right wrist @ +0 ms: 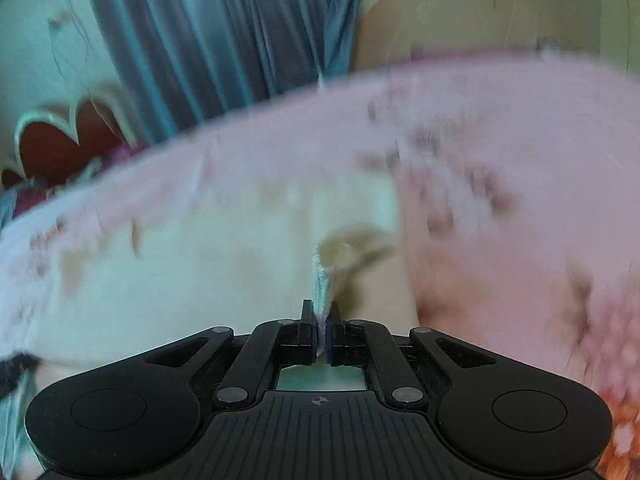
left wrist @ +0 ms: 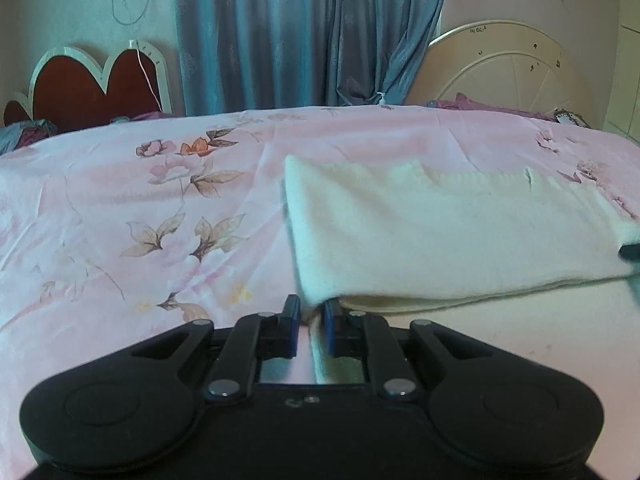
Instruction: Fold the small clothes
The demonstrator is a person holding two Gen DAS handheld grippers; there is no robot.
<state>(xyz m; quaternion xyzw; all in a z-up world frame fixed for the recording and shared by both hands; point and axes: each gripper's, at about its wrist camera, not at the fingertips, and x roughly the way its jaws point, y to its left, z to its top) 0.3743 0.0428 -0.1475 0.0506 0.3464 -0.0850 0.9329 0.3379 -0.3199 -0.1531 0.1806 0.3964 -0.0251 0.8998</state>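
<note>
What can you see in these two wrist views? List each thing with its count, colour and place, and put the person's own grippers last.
white garment: one, cream-white, folded on the bed, right of centre
bedsheet: one, pink with flower print, covering the bed
headboard: one, dark red with white scalloped rim, far left
curtain: one, grey-blue, hanging behind the bed
round panel: one, cream, leaning at far right
left gripper: one, black with blue pads, shut on the garment's near corner
right gripper: one, black, shut on a pinch of the garment
</note>
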